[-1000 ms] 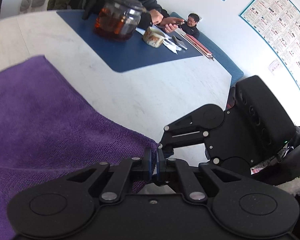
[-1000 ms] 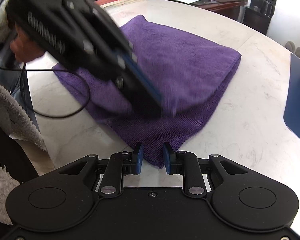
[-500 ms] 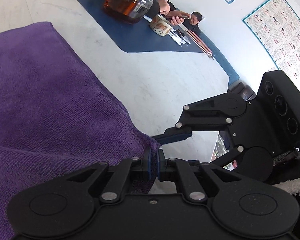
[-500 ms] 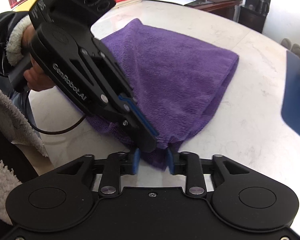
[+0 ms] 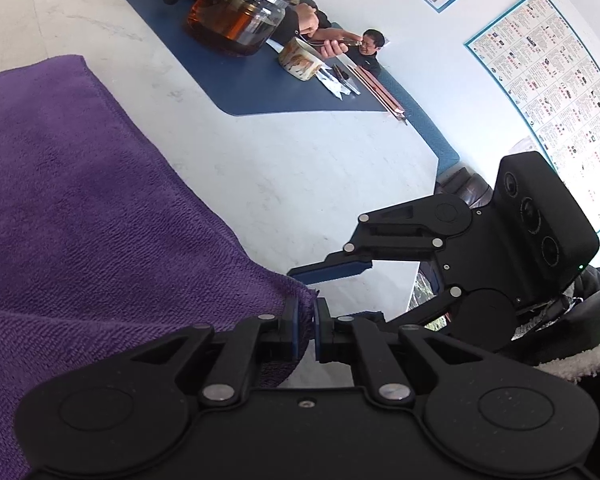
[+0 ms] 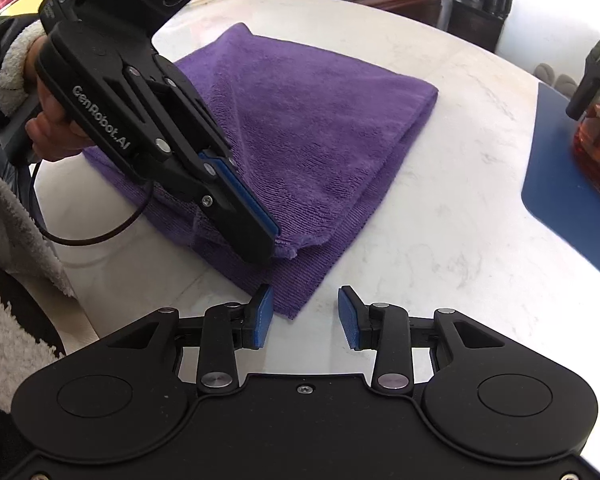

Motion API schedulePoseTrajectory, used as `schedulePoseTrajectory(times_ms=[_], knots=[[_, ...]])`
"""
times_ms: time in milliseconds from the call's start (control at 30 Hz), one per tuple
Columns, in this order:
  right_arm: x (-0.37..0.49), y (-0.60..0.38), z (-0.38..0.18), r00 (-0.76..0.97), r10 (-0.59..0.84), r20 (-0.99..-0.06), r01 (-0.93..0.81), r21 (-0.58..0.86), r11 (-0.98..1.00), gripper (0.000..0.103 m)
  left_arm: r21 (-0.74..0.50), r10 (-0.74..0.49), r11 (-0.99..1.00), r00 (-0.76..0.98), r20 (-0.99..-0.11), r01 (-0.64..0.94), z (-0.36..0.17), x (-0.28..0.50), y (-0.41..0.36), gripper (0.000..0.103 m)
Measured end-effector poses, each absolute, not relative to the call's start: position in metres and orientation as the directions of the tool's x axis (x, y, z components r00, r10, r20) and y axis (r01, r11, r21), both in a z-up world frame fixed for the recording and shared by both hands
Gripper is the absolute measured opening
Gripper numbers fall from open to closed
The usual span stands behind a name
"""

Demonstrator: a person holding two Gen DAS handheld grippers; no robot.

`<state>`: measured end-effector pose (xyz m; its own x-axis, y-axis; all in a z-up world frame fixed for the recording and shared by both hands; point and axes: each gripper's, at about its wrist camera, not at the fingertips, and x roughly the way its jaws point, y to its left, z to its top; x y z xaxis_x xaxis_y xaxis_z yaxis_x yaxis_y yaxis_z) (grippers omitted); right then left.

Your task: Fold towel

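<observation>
the left gripper (image 5: pixel 305 322) pinches a corner of the purple towel (image 5: pixel 100 220), which lies across the white marble table (image 5: pixel 280 168). just right of it the right gripper (image 5: pixel 352 292) has spread jaws. farther back, a glass teapot (image 5: pixel 240 12) and cup (image 5: pixel 300 60) stand on a blue mat (image 5: pixel 260 92).

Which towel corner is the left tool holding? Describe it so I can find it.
On the white marble table lies the folded purple towel. The held corner is its top layer's near tip, clamped in the left tool and raised off the flat bottom layer.
</observation>
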<state>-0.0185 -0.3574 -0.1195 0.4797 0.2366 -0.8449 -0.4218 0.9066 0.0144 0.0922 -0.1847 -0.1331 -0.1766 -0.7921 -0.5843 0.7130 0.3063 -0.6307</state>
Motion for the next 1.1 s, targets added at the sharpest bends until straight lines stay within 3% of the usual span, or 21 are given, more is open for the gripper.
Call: schedulePoseTrajectory(times_ms=[233, 633, 867, 1100], knots=[[-0.05, -0.344, -0.121, 0.489, 0.226, -0.843, -0.427, -0.005, 0.904, 0.034, -0.693, -0.814, 0.295, -0.207, -0.543, 0.658, -0.147, 0.094, -0.193, 0.005], [-0.077, -0.351, -0.104, 0.513, 0.227, -0.828, -0.401, 0.003, 0.916, 0.035, -0.663, -0.826, 0.33, -0.134, -0.547, 0.672, -0.122, 0.09, -0.167, 0.005], [-0.085, -0.357, -0.08, 0.565, 0.202, -0.8, -0.373, -0.03, 0.927, 0.035, -0.59, -0.797, 0.437, -0.012, -0.604, 0.679, -0.103, 0.063, -0.129, 0.006], [-0.069, -0.318, -0.092, 0.532, 0.278, -0.8, -0.507, -0.038, 0.861, 0.035, -0.483, -0.701, 0.609, 0.142, -0.699, 0.63, -0.094, 0.036, -0.079, 0.014]])
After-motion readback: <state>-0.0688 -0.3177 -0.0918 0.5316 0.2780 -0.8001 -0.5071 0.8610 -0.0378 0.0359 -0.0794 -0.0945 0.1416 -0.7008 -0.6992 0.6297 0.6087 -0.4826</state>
